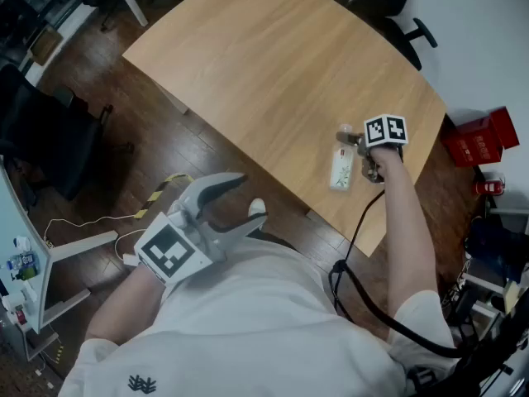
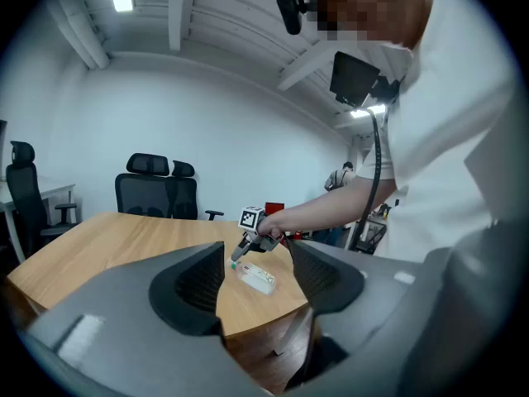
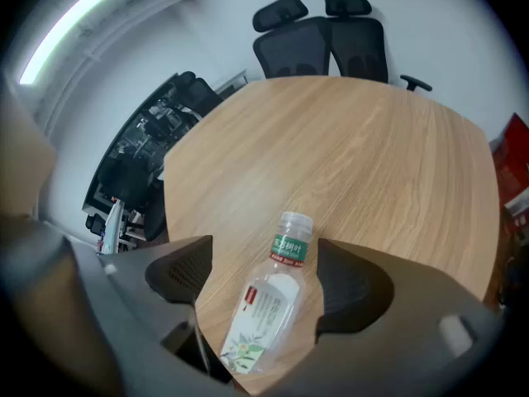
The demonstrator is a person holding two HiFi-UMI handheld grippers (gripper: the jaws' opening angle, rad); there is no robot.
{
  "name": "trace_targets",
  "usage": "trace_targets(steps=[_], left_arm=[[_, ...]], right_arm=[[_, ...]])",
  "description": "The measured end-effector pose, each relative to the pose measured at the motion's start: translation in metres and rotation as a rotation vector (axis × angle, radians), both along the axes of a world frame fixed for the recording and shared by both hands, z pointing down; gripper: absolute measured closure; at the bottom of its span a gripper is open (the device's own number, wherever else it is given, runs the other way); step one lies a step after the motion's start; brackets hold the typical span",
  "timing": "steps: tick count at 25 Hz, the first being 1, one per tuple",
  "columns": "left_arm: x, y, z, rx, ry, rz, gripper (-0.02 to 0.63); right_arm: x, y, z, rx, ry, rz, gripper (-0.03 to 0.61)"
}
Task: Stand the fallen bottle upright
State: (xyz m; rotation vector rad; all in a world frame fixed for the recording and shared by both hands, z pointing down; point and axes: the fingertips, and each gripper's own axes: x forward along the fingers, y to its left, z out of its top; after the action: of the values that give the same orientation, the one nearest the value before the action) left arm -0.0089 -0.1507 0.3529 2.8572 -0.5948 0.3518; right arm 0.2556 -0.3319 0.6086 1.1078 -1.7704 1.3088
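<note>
Bottle: lying flat on table, right of centre in head view; not yet upright.
Right gripper: jaws fully spread, bottle between, ungripped.
Left gripper: lower left, jaws apart, empty.
Remaining: grasp, raise, stand.

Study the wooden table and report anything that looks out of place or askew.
The plastic bottle lies on its side near the edge of the table instead of standing upright. No spilled liquid shows around it. The right tool hangs over it with jaws open, one on each side, not pressing it.
</note>
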Motion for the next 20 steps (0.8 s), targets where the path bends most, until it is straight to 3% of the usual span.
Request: trace_targets(steps=[6, 8, 10, 11, 16, 20], left_arm=[[0.005, -0.018, 0.009, -0.009, -0.033, -0.031, 0.353], [0.005, -0.022, 0.011, -0.01, -0.04, -0.038, 0.353], [0.003, -0.028, 0.01, -0.006, -0.04, -0.045, 0.353], [0.001, -0.032, 0.011, -0.007, -0.04, -0.05, 0.353], [-0.001, -0.048, 0.009, -0.019, -0.014, -0.06, 0.354], [0.001, -0.059, 0.005, -0.023, -0.002, -0.055, 0.356]], right_arm=[[0.017, -0.009, 0.047, -0.165, 0.131, 0.006, 0.194], [0.014, -0.003, 0.056, -0.196, 0.153, -0.015, 0.225], [0.011, 0.0, 0.06, -0.188, 0.168, -0.033, 0.326], [0.01, -0.001, 0.059, -0.17, 0.173, -0.036, 0.343], [0.01, -0.021, 0.027, 0.023, 0.15, -0.02, 0.377], [0.011, -0.052, -0.043, 0.361, 0.1, 0.036, 0.379]])
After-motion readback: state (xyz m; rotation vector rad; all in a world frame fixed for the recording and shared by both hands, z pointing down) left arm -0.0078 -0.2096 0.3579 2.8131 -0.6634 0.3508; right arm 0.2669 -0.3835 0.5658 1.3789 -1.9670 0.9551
